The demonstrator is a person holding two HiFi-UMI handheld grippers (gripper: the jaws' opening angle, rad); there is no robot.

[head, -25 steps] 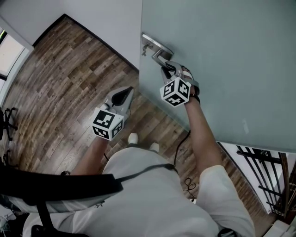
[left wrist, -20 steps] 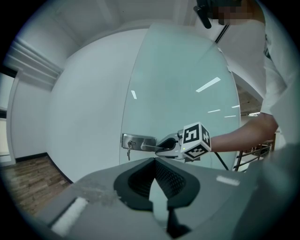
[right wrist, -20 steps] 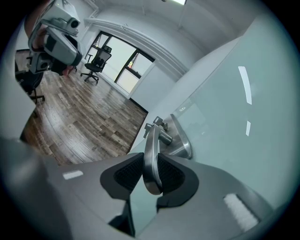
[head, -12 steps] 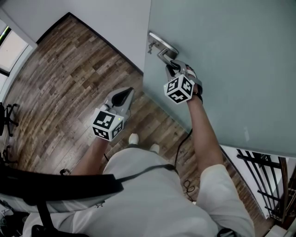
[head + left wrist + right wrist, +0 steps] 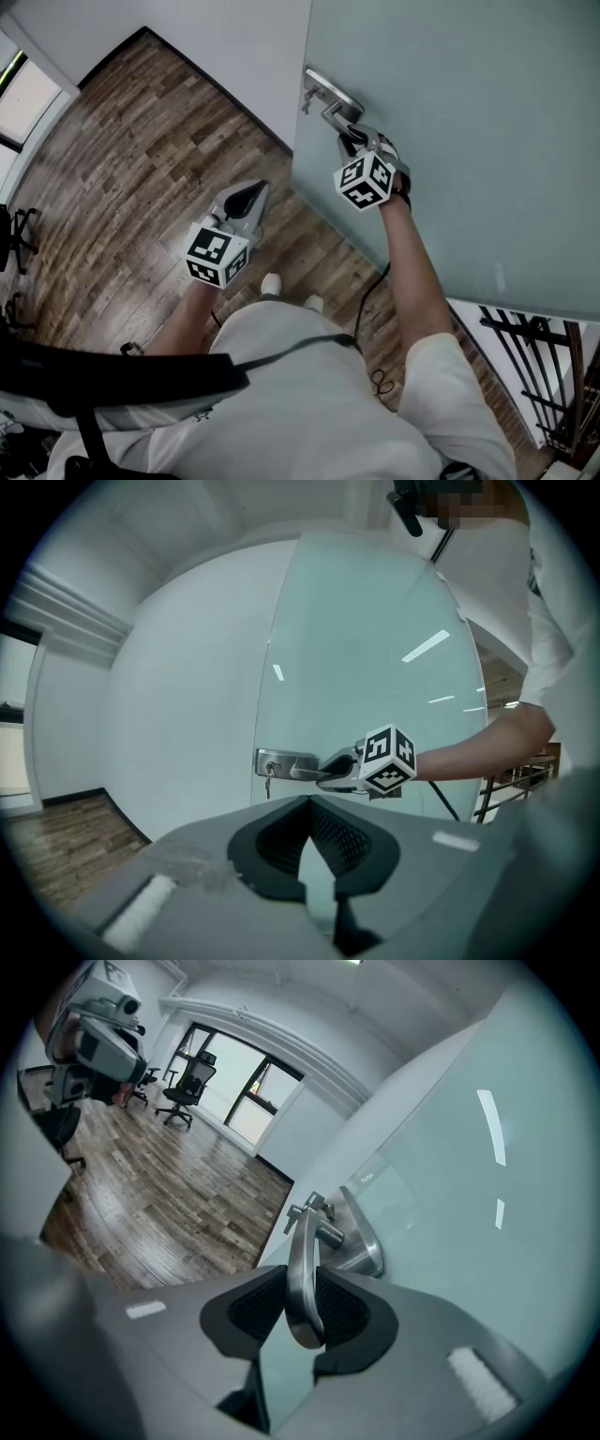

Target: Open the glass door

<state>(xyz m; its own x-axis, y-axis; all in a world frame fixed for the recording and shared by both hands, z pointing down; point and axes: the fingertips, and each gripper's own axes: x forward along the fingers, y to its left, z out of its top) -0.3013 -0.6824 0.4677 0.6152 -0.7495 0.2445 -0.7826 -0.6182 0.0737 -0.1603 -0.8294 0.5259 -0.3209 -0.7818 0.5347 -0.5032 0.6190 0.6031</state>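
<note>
Clamped on stiff, slick lever (image 5: 298,1251) with right gripper (image 5: 347,141); left gripper (image 5: 253,195) shut, empty. Likely heavy door (image 5: 469,112): pull at lever.

The wood-plank floor (image 5: 122,141) carries 2 white shoes (image 5: 270,279), a black cable (image 5: 381,379) and an office chair (image 5: 14,246).

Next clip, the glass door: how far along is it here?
Done: the right claw is closed on the lever handle. In hand: working that lever, which looks about level in the left gripper view. Left: swinging the glass door open; no gap at its edge can be confirmed. The left claw hangs shut and empty.
</note>
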